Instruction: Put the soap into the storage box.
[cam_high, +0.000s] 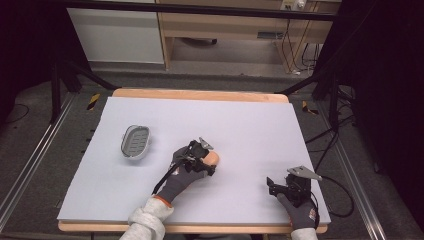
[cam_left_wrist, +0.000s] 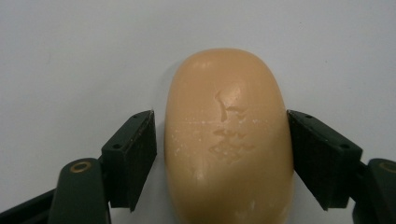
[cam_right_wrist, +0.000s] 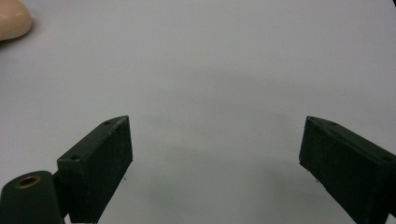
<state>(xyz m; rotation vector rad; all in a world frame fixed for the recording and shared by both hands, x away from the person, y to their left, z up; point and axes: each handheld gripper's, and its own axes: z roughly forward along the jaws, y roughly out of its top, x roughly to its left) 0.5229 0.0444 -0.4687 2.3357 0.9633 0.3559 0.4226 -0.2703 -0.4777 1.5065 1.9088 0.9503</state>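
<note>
A pale lavender-grey table (cam_high: 250, 125) with a wooden rim is seen in the high view, taking up the middle of the frame. Just below the centre of that view, the left gripper (cam_high: 210, 159) is held low over the surface by a grey-gloved hand (cam_high: 186, 175), and a peach-coloured bar of soap (cam_high: 213, 159) is seen at its tip. In the left gripper view the soap (cam_left_wrist: 229, 140) stands in the middle of the frame, between the two black jaws; the jaw at the right of the frame is pressed against its side, while a thin sliver of space may remain at the jaw on the left, so a firm clamp cannot be told for certain. The soap's upper face is marked with scuffs and a worn stamp. A grey oval soap dish (cam_high: 135, 141) with a slotted floor is seen at the left of centre in the high view, apart from the soap and the left gripper. At the lower right of that view, the right gripper (cam_high: 272, 186) is held by the other gloved hand (cam_high: 301, 210) near the table's front edge, well apart from the soap. In the right gripper view its jaws are spread wide over bare table, and the rounded end of the soap (cam_right_wrist: 13, 18) is seen in the upper left corner.
</note>
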